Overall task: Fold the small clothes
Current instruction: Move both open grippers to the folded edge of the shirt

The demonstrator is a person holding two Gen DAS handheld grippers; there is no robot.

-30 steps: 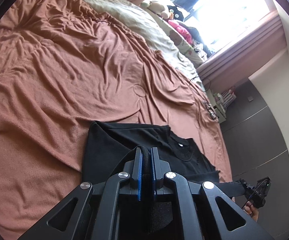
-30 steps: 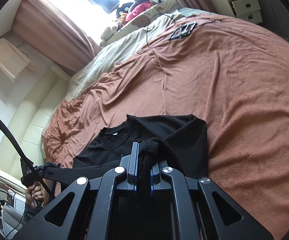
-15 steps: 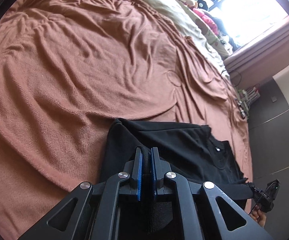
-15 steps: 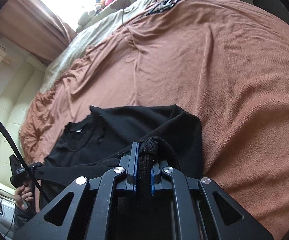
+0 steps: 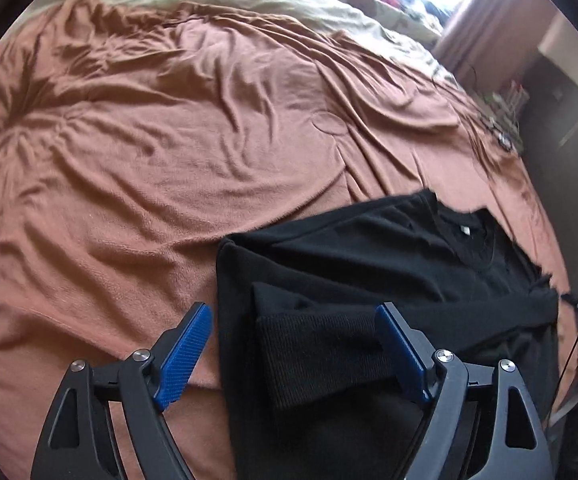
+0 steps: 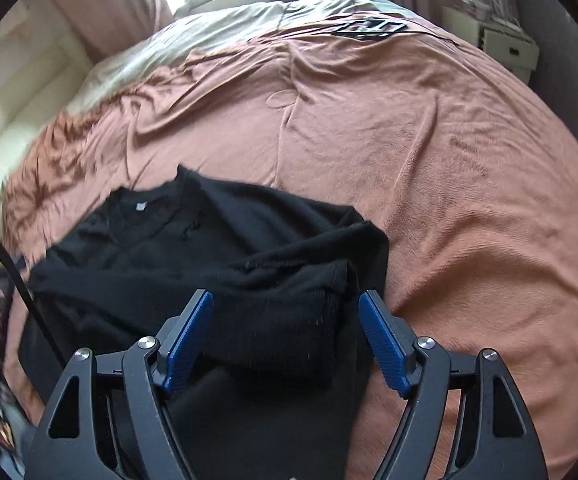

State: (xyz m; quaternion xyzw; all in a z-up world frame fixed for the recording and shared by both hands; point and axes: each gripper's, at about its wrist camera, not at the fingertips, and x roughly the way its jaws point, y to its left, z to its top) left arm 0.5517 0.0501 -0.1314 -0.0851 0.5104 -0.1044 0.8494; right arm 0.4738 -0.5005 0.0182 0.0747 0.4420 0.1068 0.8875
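A black sweater (image 5: 369,264) lies on the brown bedspread (image 5: 169,160), its neck label away from me and its sleeves laid across the body. My left gripper (image 5: 293,344) is open, its blue pads on either side of a ribbed cuff (image 5: 321,356) lying on the sweater. In the right wrist view the same sweater (image 6: 177,248) lies near the bed's edge. My right gripper (image 6: 287,332) is open too, its pads apart around the other ribbed cuff (image 6: 285,328), which rests on the garment.
A cream quilt (image 5: 289,4) and soft toys lie at the far end under a bright window. A black flat object (image 6: 369,30) and a cable lie on the far bed. A white drawer unit (image 6: 509,48) stands beside the bed.
Both grippers were shut on the sweater's cuffs and have now opened, leaving the cuffs lying on the sweater's body. Both cameras have tilted lower toward the bed.
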